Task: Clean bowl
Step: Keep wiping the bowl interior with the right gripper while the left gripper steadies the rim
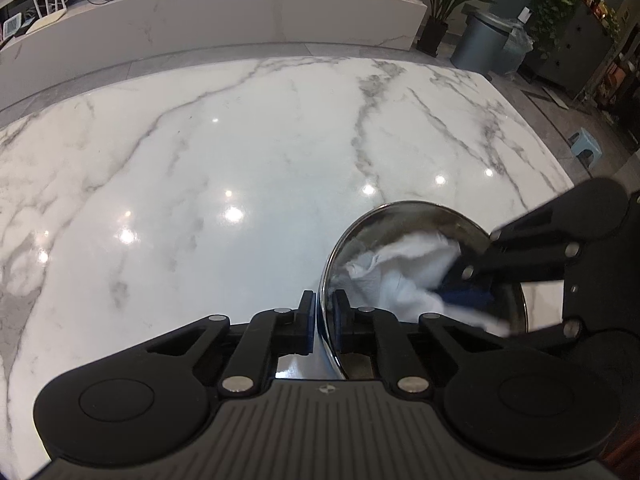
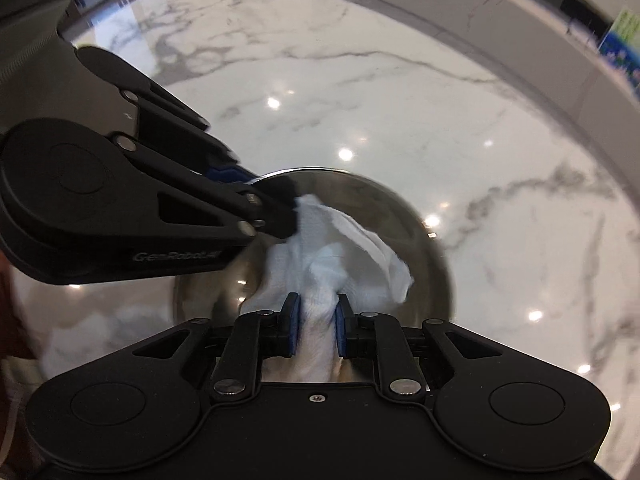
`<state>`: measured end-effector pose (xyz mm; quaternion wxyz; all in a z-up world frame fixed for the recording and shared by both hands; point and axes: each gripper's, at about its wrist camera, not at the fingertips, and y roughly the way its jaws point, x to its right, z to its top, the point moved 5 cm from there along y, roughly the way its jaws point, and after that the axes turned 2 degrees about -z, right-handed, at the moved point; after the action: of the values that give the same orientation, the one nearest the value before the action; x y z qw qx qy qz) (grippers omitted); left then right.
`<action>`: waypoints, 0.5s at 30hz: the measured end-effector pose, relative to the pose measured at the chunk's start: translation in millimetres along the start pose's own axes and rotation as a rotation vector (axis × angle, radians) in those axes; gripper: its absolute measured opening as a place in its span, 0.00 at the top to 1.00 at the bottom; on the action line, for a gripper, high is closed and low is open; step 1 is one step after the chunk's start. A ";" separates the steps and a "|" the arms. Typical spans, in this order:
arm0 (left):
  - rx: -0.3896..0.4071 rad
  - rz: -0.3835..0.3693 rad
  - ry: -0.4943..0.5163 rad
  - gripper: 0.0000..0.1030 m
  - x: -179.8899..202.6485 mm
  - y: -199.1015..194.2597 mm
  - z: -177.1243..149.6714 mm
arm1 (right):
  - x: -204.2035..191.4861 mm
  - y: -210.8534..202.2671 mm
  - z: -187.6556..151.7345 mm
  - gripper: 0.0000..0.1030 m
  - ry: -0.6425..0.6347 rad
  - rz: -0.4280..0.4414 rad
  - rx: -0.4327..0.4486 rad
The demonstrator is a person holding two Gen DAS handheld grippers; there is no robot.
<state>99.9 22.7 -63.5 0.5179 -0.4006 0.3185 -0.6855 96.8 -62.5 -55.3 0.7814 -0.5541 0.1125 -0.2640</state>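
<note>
White marble table (image 1: pixel 240 152), grey-veined, glossy with lamp reflections. Beyond its far edge: long white marble counter (image 1: pixel 224 20) (cables and small devices on top), potted plant (image 1: pixel 436 12), grey bin (image 1: pixel 480 40), dark cabinet (image 1: pixel 576 52) with trailing greenery, small blue stool (image 1: pixel 586 148) on the floor.

You can read one mark only: pale lettering "GemRobot" with blurred trailing characters, printed on the black body of your left gripper (image 2: pixel 256 184), seen from the right wrist.

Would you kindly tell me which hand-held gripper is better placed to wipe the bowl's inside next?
Right hand-held gripper: it grips the white cloth inside the bowl; the left clamps the rim.
</note>
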 end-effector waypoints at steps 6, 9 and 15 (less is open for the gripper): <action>0.007 0.007 -0.002 0.92 -0.9 -1.0 0.0 | 2.2 2.0 -0.7 0.85 -0.019 -0.061 -0.007; 0.012 0.006 -0.008 0.92 -0.4 -1.6 0.0 | 3.9 2.5 -1.3 0.85 -0.017 -0.065 -0.007; -0.004 -0.040 -0.058 0.72 -1.7 -1.3 -0.4 | 7.7 3.6 -2.4 0.85 0.015 -0.041 0.002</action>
<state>99.1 24.7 -62.9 0.5125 -0.4275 0.2965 -0.6832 103.2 -67.6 -58.6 0.7754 -0.5536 0.1067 -0.2843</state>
